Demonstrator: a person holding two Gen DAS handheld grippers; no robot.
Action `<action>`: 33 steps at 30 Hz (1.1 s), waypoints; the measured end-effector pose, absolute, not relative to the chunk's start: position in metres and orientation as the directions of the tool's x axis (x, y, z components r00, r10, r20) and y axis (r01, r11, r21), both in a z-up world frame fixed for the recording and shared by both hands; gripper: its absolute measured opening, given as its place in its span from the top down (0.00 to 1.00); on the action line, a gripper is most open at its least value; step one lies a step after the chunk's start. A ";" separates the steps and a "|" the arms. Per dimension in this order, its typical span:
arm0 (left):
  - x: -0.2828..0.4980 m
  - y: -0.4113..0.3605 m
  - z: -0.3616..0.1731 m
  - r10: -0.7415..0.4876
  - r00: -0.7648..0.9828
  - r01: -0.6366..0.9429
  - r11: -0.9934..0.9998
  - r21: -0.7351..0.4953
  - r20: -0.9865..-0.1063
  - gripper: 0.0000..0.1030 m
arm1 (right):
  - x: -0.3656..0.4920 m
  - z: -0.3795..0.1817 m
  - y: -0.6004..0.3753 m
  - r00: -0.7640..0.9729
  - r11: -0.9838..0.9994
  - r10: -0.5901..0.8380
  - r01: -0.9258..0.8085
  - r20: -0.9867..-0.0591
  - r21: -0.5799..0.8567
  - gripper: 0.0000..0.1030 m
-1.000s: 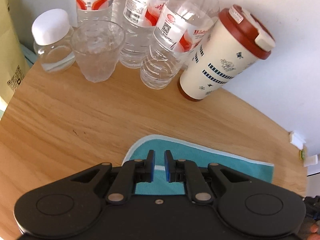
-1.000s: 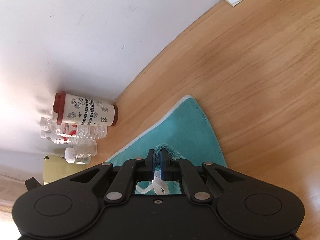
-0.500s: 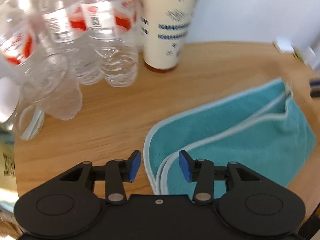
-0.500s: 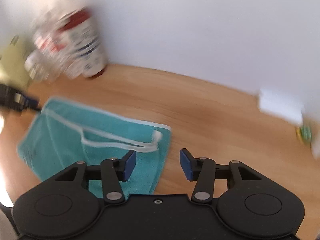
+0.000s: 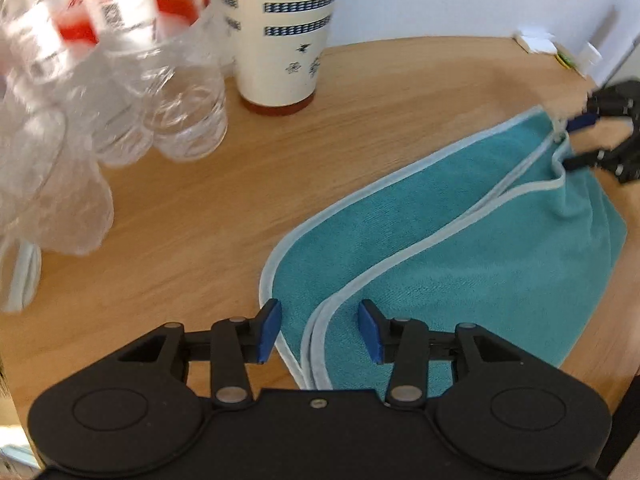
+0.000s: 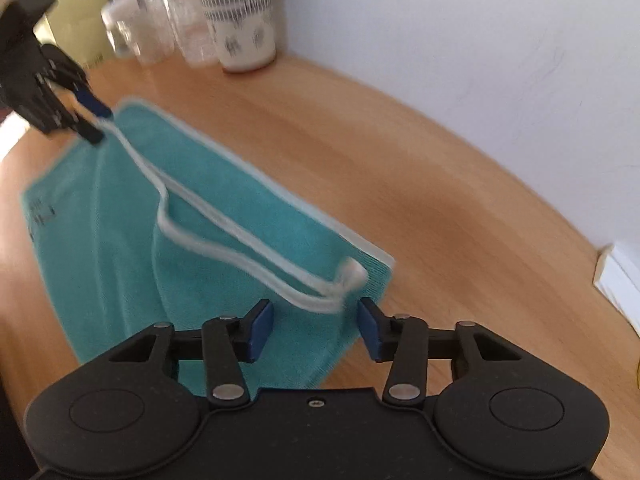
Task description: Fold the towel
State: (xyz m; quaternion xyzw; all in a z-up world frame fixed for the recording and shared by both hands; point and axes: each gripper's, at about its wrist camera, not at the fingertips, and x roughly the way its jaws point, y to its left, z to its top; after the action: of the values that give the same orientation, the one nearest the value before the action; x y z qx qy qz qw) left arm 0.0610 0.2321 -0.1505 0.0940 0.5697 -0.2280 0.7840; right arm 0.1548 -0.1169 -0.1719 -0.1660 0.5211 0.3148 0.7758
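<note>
On the table (image 5: 180,208) the folded towel (image 5: 460,248) lies between both wide-open grippers, left (image 5: 319,332) and right (image 6: 316,328); clear bottles (image 5: 160,80), contents blurred, beside a cup (image 5: 280,40).

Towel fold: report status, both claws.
Left claw open, right claw open, neither gripping. Teal towel folded over, flat on table. Bottles and cup stand apart.

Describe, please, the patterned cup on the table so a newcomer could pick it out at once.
Start at the wooden table and go to its back edge by the white wall, where clear plastic bottles cluster. The cup stands just right of them: opaque cream with dark blue bands and small floral prints, on a reddish-brown base.
</note>
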 end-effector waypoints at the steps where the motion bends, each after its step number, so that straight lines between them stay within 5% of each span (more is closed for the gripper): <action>1: 0.059 0.231 -0.151 -0.239 0.252 0.467 0.879 -0.098 -0.938 0.59 | 0.155 -0.171 -0.119 0.254 0.750 0.332 -0.656 -0.909 0.091 0.72; 4: 0.053 0.229 -0.153 -0.220 0.272 0.464 0.883 -0.073 -0.937 0.64 | 0.152 -0.171 -0.124 0.248 0.773 0.361 -0.619 -0.899 0.140 0.86; 10: 0.048 0.227 -0.149 -0.215 0.300 0.413 0.908 -0.076 -0.929 0.91 | 0.143 -0.161 -0.129 0.304 0.839 0.388 -0.508 -0.870 0.196 0.92; 33: 0.066 0.242 -0.114 -0.169 0.471 0.227 0.972 -0.067 -0.866 0.93 | 0.130 -0.119 -0.135 0.495 0.878 0.422 -0.432 -0.760 0.206 0.94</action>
State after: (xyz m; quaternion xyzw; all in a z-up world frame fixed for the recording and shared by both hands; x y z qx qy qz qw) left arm 0.0655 0.2422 -0.1137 0.0287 0.5010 -0.1156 0.8572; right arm 0.1301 -0.1354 -0.1185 -0.0060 0.4375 0.2469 0.8647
